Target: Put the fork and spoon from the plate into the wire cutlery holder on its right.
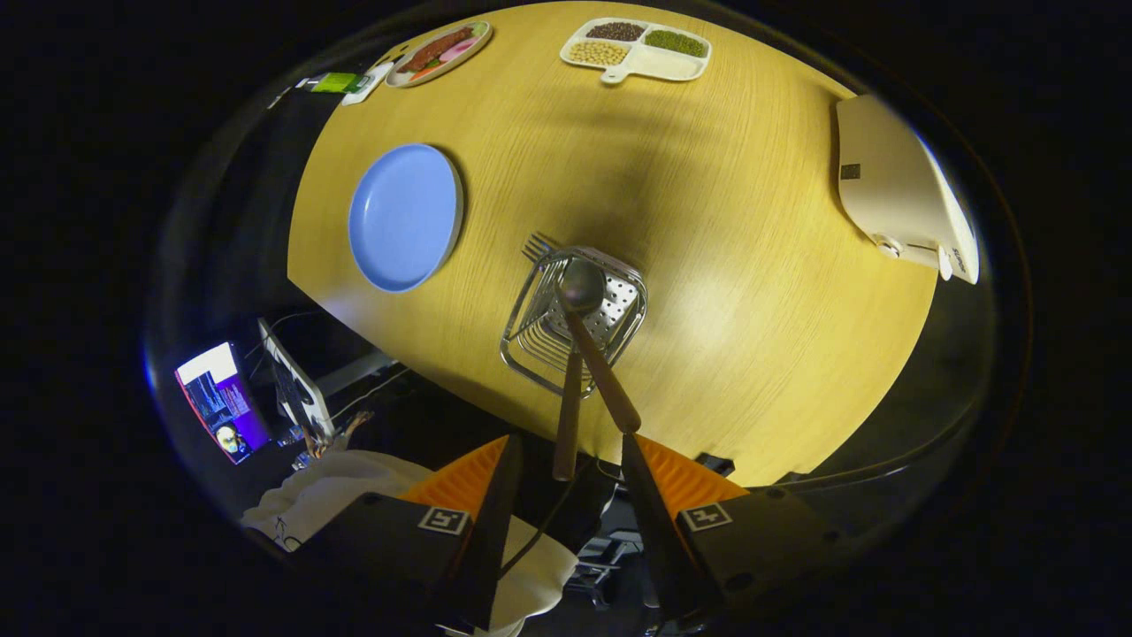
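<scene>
A wire cutlery holder (573, 320) lies on the yellow table (752, 265), just beyond my fingers. The spoon (584, 287) rests with its bowl inside the holder and its brown handle slanting back toward my right finger. The fork (567, 416) lies beside it in the holder. Its tines poke out past the holder's far rim, and its handle end reaches into the gap between my fingers. My gripper (566, 449) is open and neither finger presses on a handle. The blue plate (405, 217) sits bare to the left of the holder.
At the table's far side are a white divided tray (659, 64) of beans and a plate of food (438, 53). A white device (902, 190) lies to the right. The table's near edge runs just under the holder. Below it are a lit screen (221, 402) and white cloth (336, 495).
</scene>
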